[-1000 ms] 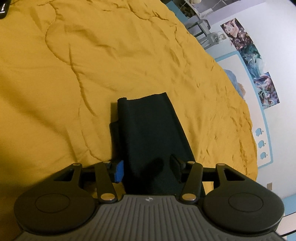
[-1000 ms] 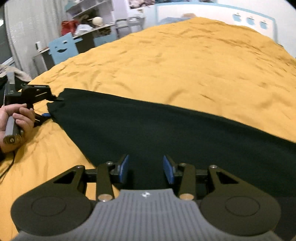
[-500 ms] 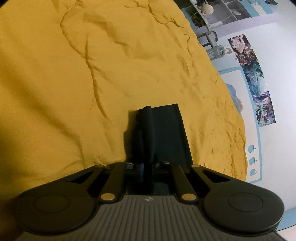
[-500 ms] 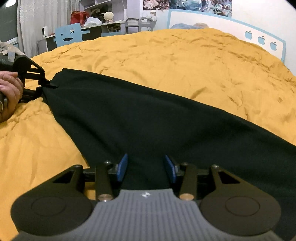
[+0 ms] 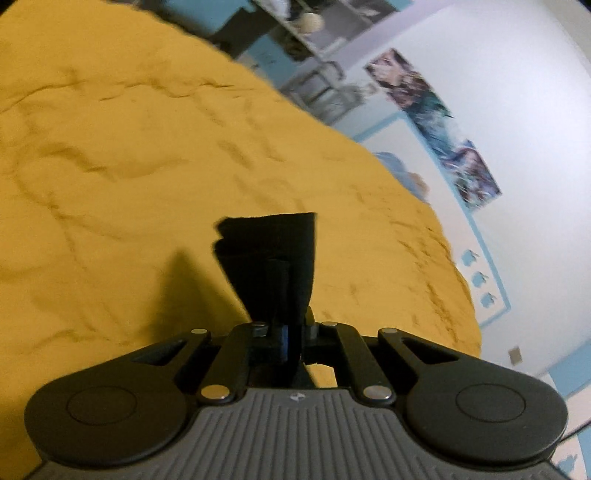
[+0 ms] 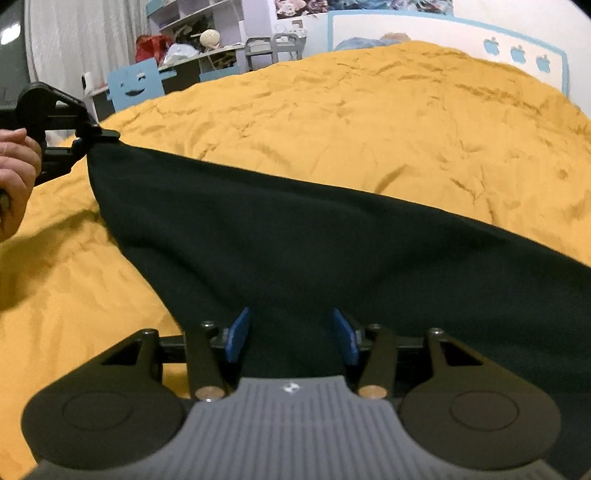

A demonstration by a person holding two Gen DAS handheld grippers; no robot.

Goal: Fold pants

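Jaws of our left gripper [image 5: 291, 332] are clamped on the end of the black pants [image 6: 295, 251], lifting that corner clear of the yellow bedspread [image 6: 369, 122]; from the right wrist view we see this gripper [image 6: 105, 134] pinching the cloth at far left, with our left hand [image 6: 14, 173] wrapped around its handle. Our right gripper [image 6: 291, 334] has just been widening its jaws: the blue pads [image 6: 236, 336] stand apart with dark fabric lying between them, neither pad pressing on it. From the raised corner the pants spread across the bed toward lower right. Shelves [image 6: 192, 40] and a blue-trimmed headboard [image 6: 443, 29] sit behind.
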